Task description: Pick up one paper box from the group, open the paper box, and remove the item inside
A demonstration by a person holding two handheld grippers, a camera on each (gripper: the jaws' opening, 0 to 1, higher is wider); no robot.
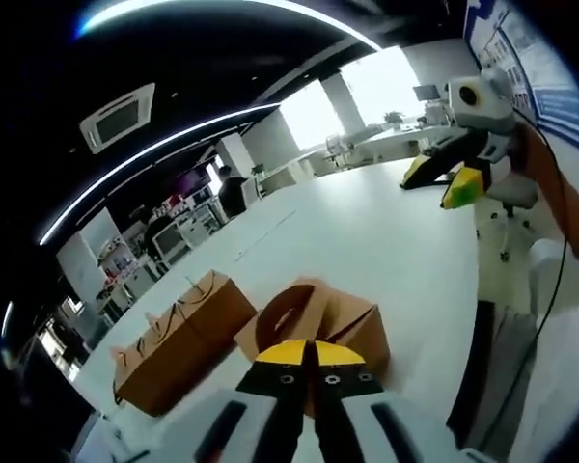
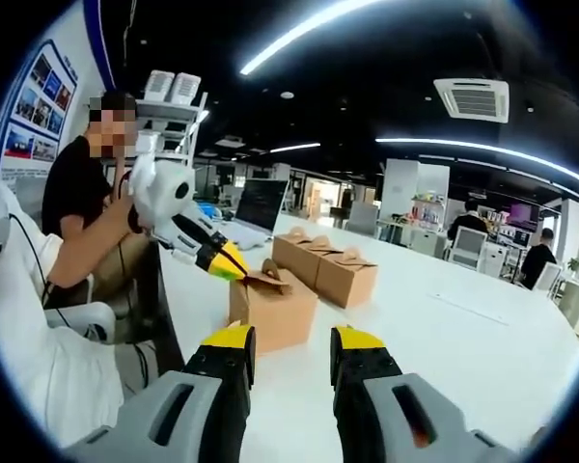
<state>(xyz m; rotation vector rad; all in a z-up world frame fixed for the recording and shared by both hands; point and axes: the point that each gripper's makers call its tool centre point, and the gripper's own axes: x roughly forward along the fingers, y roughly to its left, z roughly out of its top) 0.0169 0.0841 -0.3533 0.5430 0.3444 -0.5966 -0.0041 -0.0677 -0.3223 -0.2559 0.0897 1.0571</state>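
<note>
Box (image 2: 272,307) sat just ahead of the open right gripper (image 2: 291,349); left gripper (image 1: 309,359) pinched its top flap.

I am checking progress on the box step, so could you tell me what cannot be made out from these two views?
- What the nearest paper box holds: cardboard walls hide it in both views.
- Whether its top is open: left gripper covers the flap in right gripper view; the jaws cover it in left gripper view.
- Contents of the two boxes behind: closed.
</note>
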